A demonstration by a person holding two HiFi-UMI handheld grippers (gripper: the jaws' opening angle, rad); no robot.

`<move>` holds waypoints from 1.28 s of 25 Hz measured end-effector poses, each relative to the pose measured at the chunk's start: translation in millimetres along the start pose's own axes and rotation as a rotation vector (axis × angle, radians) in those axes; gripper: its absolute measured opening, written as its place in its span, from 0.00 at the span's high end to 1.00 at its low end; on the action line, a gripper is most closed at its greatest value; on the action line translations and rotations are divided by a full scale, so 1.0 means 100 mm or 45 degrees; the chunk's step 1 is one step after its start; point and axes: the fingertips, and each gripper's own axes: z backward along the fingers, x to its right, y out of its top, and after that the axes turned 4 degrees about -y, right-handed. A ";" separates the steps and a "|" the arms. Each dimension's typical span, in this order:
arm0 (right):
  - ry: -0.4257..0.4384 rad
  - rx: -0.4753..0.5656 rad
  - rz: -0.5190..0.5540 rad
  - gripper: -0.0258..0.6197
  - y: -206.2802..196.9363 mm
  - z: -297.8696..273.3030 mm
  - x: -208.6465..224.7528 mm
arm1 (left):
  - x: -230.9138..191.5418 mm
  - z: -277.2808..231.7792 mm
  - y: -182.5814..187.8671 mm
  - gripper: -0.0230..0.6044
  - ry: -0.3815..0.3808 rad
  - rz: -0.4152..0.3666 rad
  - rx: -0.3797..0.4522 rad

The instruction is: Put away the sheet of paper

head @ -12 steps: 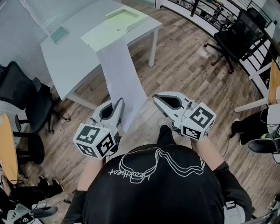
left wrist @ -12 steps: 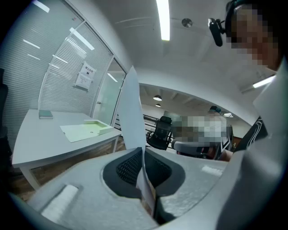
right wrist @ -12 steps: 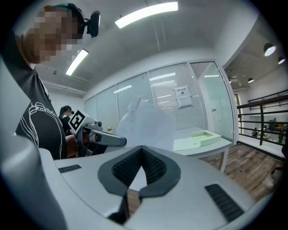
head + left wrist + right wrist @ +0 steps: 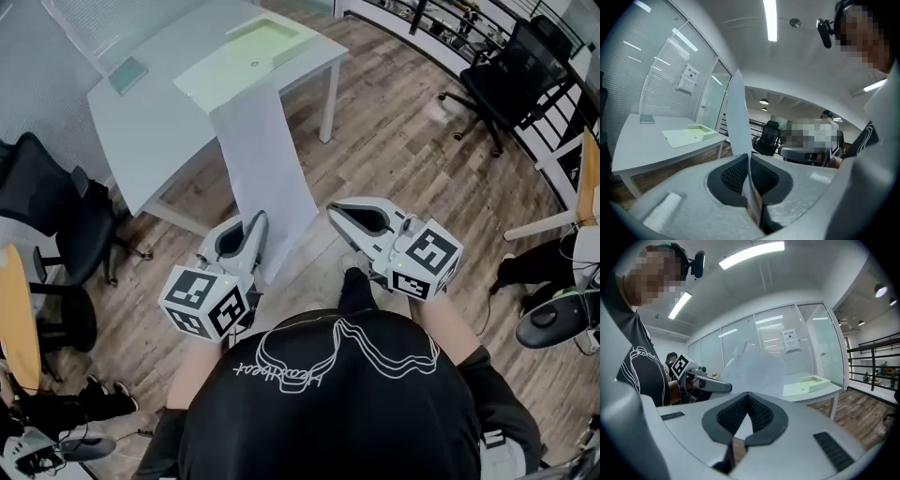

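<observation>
The left tongs (image 4: 749, 158) are clenched on the paper's (image 4: 267, 178) near end. The strip runs lengthwise straight ahead of them, up to the desk (image 4: 150, 122). The right tongs (image 4: 748, 398), clamped shut and empty, sit just right of it.

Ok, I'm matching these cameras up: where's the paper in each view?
Head view: the paper is a white strip at centre, running up-picture from the left gripper.
Left gripper view: edge-on at centre, standing up from between the shut jaws.
Right gripper view: a blurred white sheet at centre, beyond the jaws.
Shared landmark: the green tray.
</observation>
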 end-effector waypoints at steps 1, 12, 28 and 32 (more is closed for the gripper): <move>0.001 -0.001 0.000 0.95 -0.01 0.00 0.00 | 0.00 0.00 -0.01 0.95 0.002 0.001 -0.001; -0.021 0.007 -0.073 0.95 0.05 -0.05 0.17 | -0.10 -0.02 0.10 0.95 0.013 0.028 0.035; 0.038 0.012 -0.221 0.95 0.05 -0.50 1.62 | -0.82 -1.18 0.45 0.95 0.093 0.098 0.021; 0.093 -0.002 -0.296 0.95 0.18 -0.70 2.34 | -1.03 -1.83 0.66 0.95 0.127 0.132 0.011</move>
